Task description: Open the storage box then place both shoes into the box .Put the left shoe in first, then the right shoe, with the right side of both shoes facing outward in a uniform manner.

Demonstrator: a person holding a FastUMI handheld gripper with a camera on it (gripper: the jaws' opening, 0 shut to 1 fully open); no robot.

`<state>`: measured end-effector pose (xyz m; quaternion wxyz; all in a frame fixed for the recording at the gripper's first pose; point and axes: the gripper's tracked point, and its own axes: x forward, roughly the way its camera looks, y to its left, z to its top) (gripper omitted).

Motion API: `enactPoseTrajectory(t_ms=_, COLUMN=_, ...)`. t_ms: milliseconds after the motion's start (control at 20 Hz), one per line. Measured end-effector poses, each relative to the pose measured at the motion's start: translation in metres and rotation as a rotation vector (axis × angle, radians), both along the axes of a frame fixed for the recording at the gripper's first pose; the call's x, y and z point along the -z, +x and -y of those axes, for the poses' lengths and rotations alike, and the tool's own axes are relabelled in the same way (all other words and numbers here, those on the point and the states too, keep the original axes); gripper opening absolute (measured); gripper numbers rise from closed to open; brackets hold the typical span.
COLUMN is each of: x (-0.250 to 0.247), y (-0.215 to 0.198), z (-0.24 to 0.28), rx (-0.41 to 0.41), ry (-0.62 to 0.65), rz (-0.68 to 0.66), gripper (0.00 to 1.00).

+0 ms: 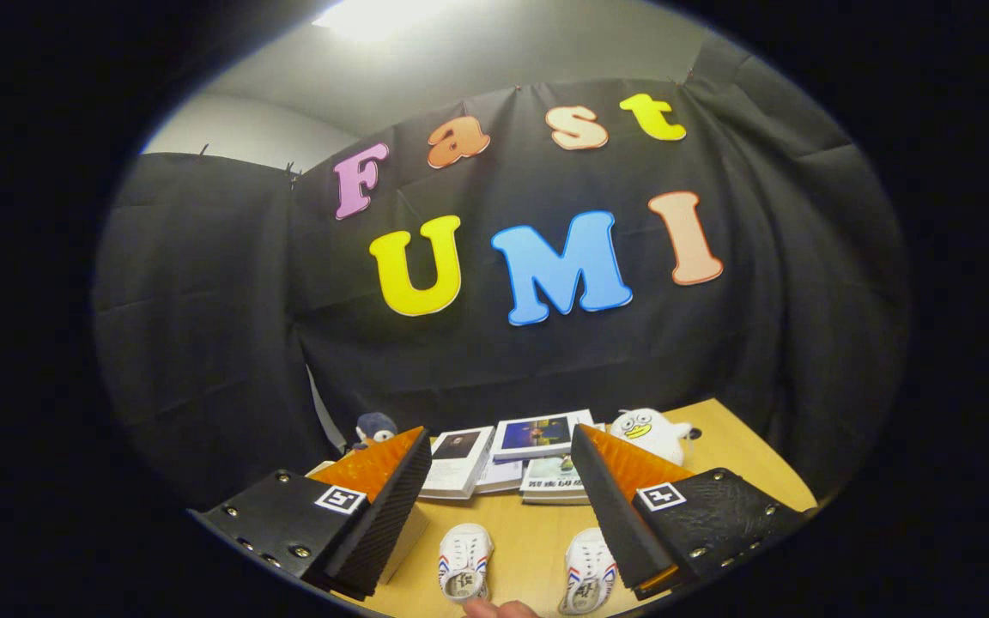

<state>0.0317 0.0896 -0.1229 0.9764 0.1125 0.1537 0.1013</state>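
Observation:
Two small white shoes with red and blue side stripes stand side by side on the wooden table (735, 455), toes pointing away from me. One shoe (465, 562) sits between my fingers, nearer the left finger. The other shoe (589, 579) lies against the inner side of the right finger (619, 515). My gripper (499, 506) is open wide, held above the shoes with nothing between its fingers. A pale box edge (404, 536) peeks out just under the left finger (391, 515); most of it is hidden.
Beyond the fingers lie several books and booklets (537, 438) in a loose stack. A white duck plush (649, 433) sits behind the right finger, a dark blue plush (374, 427) behind the left. A fingertip (499, 609) shows at the near edge, by the shoes.

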Motion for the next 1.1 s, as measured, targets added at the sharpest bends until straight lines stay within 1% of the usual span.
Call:
enactPoseTrajectory(t_ms=300, x=0.071, y=-0.003, z=-0.075, rx=-0.193, ry=0.179, rz=-0.225, gripper=0.98)
enactPoseTrajectory(t_ms=450, x=0.097, y=-0.006, z=-0.103, rx=-0.272, ry=0.223, rz=-0.307, gripper=0.98)
enactPoseTrajectory(t_ms=700, x=0.143, y=-0.023, z=-0.151, rx=-0.406, ry=0.228, rz=-0.409, gripper=0.98)
enactPoseTrajectory(t_ms=850, x=0.171, y=-0.027, z=-0.177, rx=-0.455, ry=0.257, rz=-0.478, gripper=0.98)
enactPoseTrajectory(t_ms=1100, x=0.196, y=-0.029, z=-0.206, rx=-0.491, ry=0.297, rz=-0.560, gripper=0.98)
